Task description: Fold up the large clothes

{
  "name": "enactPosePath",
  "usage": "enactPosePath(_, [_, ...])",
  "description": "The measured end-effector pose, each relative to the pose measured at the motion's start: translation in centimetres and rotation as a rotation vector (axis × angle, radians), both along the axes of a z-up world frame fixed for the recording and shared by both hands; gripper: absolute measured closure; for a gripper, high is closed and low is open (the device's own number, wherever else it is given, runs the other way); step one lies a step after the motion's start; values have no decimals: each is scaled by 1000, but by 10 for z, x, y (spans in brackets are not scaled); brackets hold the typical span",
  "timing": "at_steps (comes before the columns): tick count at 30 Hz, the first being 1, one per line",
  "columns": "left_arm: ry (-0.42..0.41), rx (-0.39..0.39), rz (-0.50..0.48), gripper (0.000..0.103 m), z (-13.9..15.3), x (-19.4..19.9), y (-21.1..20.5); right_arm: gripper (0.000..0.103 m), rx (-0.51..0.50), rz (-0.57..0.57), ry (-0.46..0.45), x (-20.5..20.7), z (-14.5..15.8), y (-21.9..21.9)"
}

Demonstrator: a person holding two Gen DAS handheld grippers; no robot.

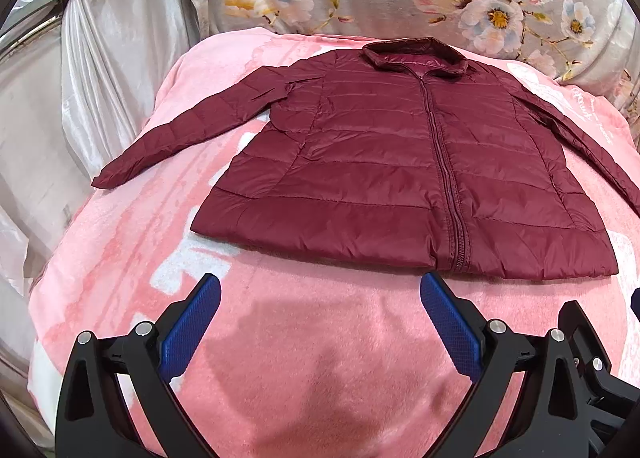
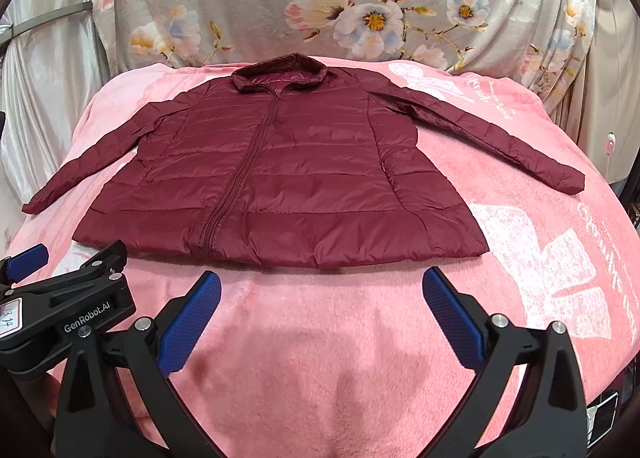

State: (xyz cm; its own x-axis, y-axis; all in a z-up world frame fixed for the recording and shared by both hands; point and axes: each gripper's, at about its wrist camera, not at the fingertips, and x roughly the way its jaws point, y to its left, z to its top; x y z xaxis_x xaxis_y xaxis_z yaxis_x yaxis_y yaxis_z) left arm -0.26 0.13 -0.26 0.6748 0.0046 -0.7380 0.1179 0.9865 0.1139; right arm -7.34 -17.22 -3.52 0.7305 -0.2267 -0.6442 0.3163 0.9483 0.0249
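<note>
Hovering left to right: left claw (image 1: 320, 290) spread wide, empty; maroon jacket (image 1: 400, 178) flat, zipped, sleeves out on the pink blanket (image 1: 320, 358); right claw (image 2: 320, 290) spread wide, empty. Risk: slick puffy fabric slips from a shallow pinch, so the fold skews.

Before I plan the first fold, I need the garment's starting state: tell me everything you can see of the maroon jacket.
The maroon jacket is a thin quilted puffer of shiny, nylon-looking fabric, stitched in horizontal bands. It lies flat and front-up on the pink blanket, zipped closed, stand-up collar at the far end, hem nearest the cameras. Both sleeves are spread outward and angled down toward the hem. It is unfolded, with light wrinkles. Nothing but the blanket touches it; both open grippers hover short of the hem.
</note>
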Motion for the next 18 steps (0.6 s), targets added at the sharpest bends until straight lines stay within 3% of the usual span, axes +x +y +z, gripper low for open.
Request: enactPosePath(18, [0, -3, 1, 5, 3, -1, 5, 5, 0, 3, 0, -2, 2, 3])
